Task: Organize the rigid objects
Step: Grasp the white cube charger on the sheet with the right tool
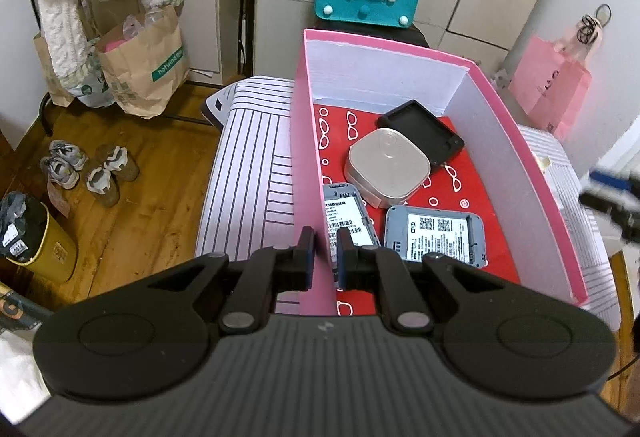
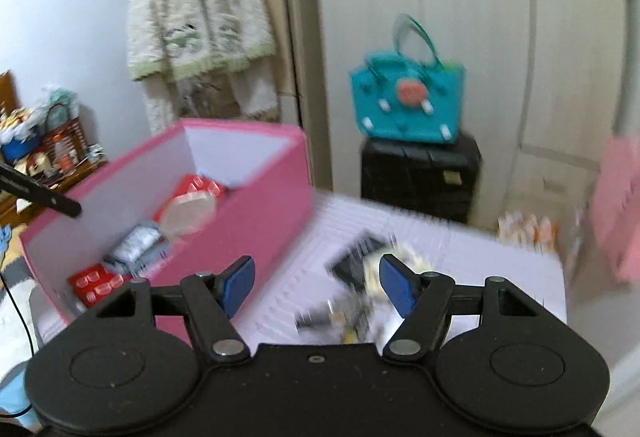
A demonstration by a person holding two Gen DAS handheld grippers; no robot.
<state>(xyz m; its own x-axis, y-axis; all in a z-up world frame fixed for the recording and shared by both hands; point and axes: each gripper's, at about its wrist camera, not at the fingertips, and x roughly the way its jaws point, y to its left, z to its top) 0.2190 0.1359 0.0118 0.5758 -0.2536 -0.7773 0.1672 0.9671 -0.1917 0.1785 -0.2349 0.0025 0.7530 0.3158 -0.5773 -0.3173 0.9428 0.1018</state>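
While I held both grippers over the striped surface [image 1: 248, 173], I logged the contents from largest to smallest. Pink box [image 1: 532, 173]: open-topped, white inside, red patterned liner [image 1: 472, 181] on its floor, standing on the striped surface. Beige rounded case [image 1: 386, 165]: in the middle of the box, its far edge lying on the black tray. Black tray [image 1: 424, 135]: toward the far end of the box. Two grey devices with printed labels, one [image 1: 436, 233] at the near end, the other [image 1: 348, 221] against the near left wall. Small loose items [image 2: 360, 285]: blurred, outside the box on the striped surface, identity unclear. My left gripper [image 1: 324, 241] pinched the near left wall of the box, fingers pressed close on either side. My right gripper [image 2: 314, 287] stood spread with nothing between its blue pads [image 2: 240, 279], above the loose items.
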